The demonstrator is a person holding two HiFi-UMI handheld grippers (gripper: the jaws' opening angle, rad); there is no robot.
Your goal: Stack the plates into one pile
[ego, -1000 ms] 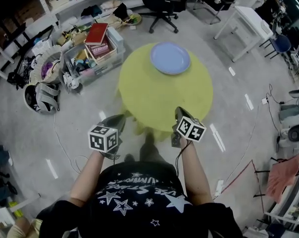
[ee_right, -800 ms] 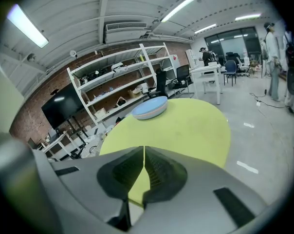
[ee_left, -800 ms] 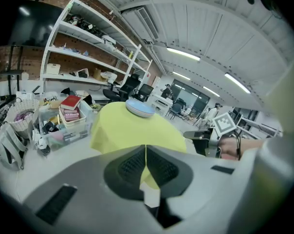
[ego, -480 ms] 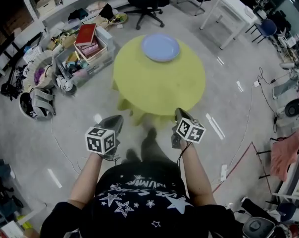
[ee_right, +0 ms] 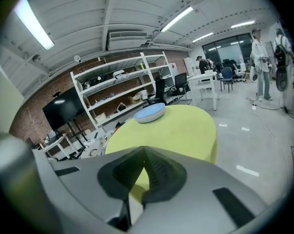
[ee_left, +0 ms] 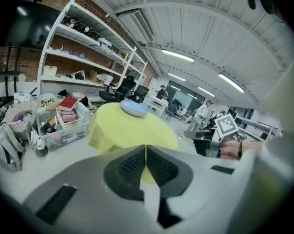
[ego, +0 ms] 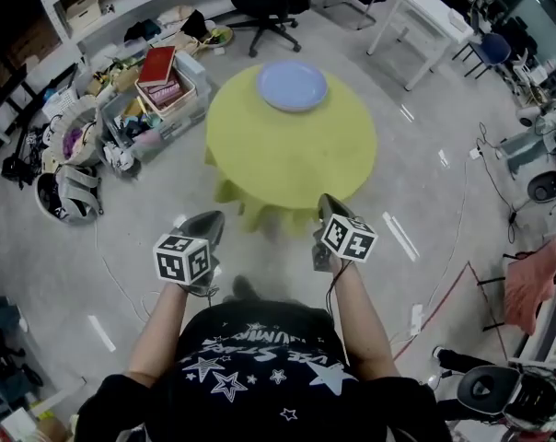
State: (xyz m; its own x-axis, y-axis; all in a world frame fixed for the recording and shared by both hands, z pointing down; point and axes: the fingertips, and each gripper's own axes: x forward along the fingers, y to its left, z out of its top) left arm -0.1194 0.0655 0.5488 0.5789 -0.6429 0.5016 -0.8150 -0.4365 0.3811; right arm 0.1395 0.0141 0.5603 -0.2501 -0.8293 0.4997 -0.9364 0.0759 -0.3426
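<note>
A pale blue pile of plates (ego: 292,86) rests at the far side of a round table under a yellow cloth (ego: 287,159); it also shows as the plates (ee_left: 135,108) in the left gripper view and the plates (ee_right: 149,112) in the right gripper view. My left gripper (ego: 207,224) is held short of the table's near edge, to the left, jaws shut with nothing between them. My right gripper (ego: 322,212) hangs at the near edge on the right, also shut and holding nothing. Both are well apart from the plates.
Bins of clutter with a red book (ego: 158,65) stand left of the table, a bag (ego: 71,191) lies on the floor. An office chair (ego: 264,3) and a white table (ego: 425,21) are behind. A person (ee_right: 261,62) stands far right.
The view has drawn back a little: table and plates sit slightly farther up and left in the head view. Both grippers stay shut in about the same place before my body.
</note>
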